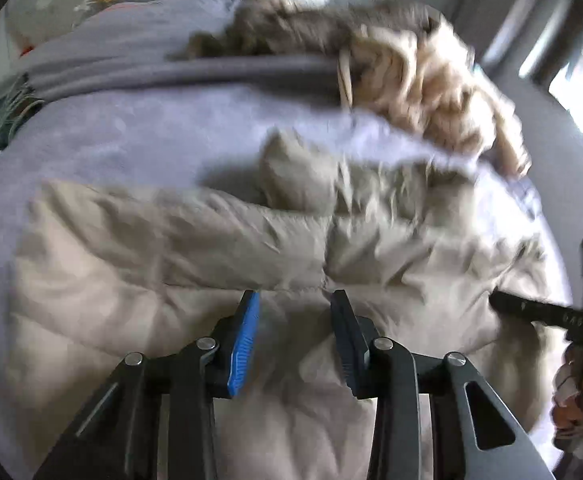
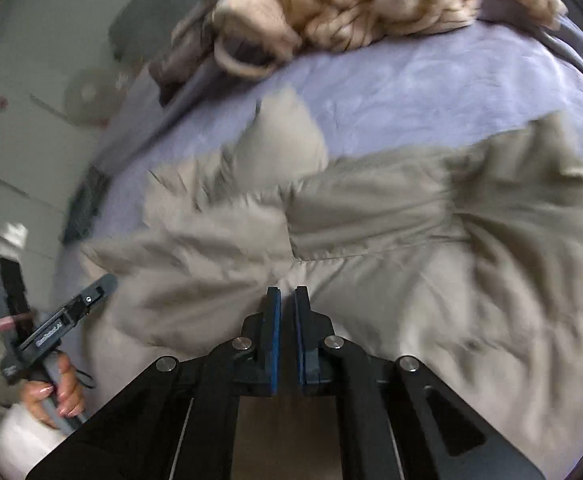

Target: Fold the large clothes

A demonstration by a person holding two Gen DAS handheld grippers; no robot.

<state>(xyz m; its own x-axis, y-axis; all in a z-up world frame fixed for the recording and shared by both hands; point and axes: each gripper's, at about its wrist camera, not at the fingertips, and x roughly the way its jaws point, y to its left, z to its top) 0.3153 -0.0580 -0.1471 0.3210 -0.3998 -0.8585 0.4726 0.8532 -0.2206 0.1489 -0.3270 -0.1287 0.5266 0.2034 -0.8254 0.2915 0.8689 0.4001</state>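
lilac bed sheet (image 1: 131, 136) under the beige puffer coat (image 1: 171, 248). left claw (image 1: 295, 300) parted, empty; right claw (image 2: 287, 296) nearly closed, empty. advice: pinch the hem's corners evenly.

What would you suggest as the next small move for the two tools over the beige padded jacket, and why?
Probably lower the left tool onto the near edge of the beige padded jacket and close on it. Its jaws stand apart with only fabric below them, nothing clamped, and the jacket lies crumpled and unfolded on the lilac bedcover. The right tool looks shut; whether it pinches fabric is unclear.
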